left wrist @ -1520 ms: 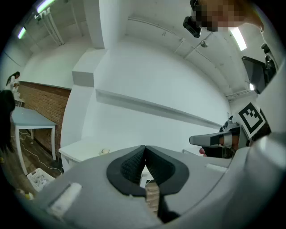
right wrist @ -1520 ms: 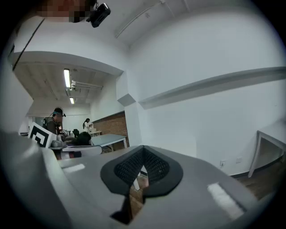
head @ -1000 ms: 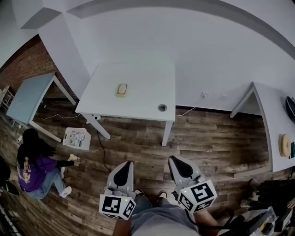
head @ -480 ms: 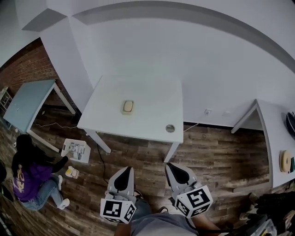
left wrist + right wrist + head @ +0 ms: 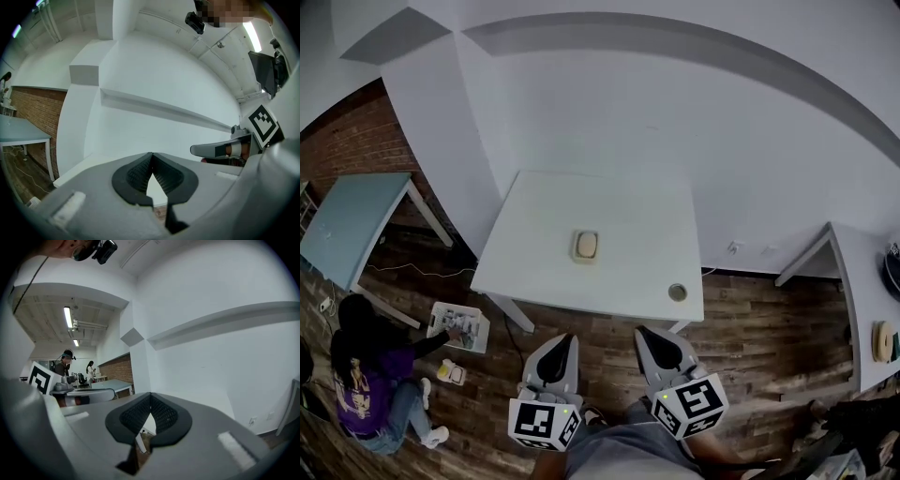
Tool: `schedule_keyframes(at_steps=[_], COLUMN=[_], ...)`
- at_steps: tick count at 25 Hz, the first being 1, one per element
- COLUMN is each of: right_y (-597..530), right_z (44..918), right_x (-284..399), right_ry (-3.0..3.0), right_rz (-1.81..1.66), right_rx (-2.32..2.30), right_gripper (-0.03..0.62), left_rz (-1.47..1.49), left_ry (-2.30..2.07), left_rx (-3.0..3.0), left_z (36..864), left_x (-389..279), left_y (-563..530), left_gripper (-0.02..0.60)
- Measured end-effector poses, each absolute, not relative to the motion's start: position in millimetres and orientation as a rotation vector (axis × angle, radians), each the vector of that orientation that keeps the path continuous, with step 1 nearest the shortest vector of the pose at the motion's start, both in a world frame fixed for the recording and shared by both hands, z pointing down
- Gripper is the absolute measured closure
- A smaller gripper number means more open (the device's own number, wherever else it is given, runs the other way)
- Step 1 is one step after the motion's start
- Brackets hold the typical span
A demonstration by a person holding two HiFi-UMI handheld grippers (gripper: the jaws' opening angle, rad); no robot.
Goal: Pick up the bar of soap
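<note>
Pointing toward table (image 5: 628, 206), left gripper (image 5: 562, 339) and right gripper (image 5: 644, 334) side by side, jaws closed, empty.

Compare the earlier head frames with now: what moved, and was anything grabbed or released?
The person wearing the camera has walked toward the white table, so it and the bar of soap now sit nearer and lower in the head view. Nothing was gripped or let go. Unchanged: the left gripper and right gripper stay shut and empty, side by side short of the table, and the soap lies untouched mid-table.
</note>
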State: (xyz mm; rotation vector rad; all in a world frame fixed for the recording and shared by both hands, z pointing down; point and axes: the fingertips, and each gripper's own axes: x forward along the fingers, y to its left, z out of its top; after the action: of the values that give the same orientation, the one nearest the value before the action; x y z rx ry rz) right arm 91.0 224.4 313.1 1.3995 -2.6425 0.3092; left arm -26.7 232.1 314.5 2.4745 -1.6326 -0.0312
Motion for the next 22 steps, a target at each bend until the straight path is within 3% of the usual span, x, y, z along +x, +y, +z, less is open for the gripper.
schedule_keyframes(at_steps=[7, 22], right_y=[167, -12], right_z=[326, 350], right_x=[72, 101], right_ry=[-2.586, -2.608], right_rz=[0.311, 0.361], right_rx=[1.451, 1.399], right_gripper=[0.591, 0.591], left_rz=[-0.01, 0.135], left_ry=[-1.599, -1.596], left_rx=[2.436, 2.38], left_z=[336, 390], left_x=[-53, -27], left_y=[173, -15], left_gripper=[0.584, 0.583])
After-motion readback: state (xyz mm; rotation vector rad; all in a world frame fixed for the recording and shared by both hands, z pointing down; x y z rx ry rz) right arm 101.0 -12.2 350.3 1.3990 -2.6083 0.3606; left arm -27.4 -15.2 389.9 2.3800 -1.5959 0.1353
